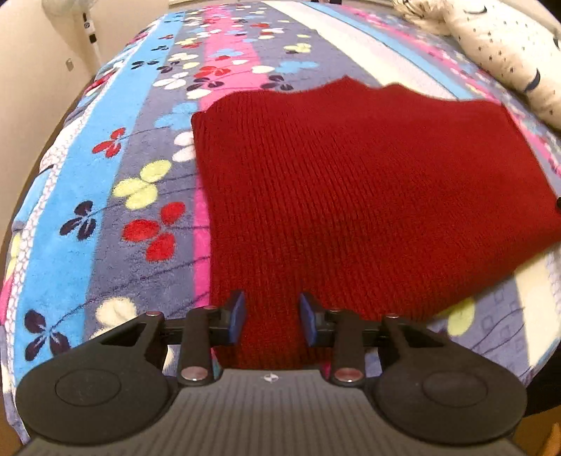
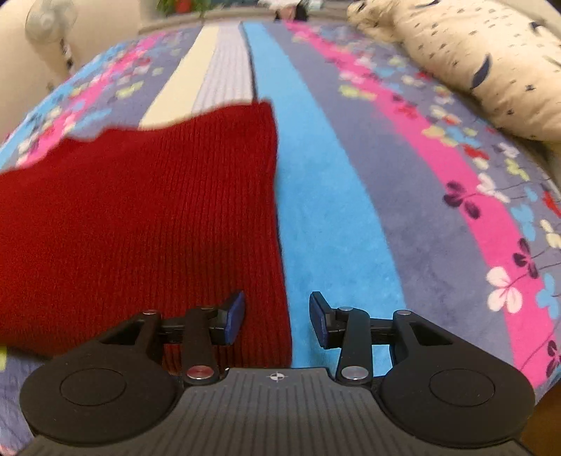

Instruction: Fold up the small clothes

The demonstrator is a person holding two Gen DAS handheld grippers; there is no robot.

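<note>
The left gripper (image 1: pixel 271 317) has its jaws partly apart, with a clear gap between the blue pads (image 1: pixel 237 315). It is above the near edge of the red knitted garment (image 1: pixel 350 182), and the pads do not press on the cloth. The right gripper (image 2: pixel 277 317) is also partly open and grips nothing. Its left pad is over the right border of the garment (image 2: pixel 140 224), and its right pad is over the light blue stripe of the blanket (image 2: pixel 438 224). The garment lies flat on this flowered, striped blanket (image 1: pixel 105 182). Its far edge is uneven and a little blurred. A cream pillow with small dark marks (image 2: pixel 484 63) lies at the far right. A white standing fan (image 1: pixel 70 14) is at the far left.
</note>
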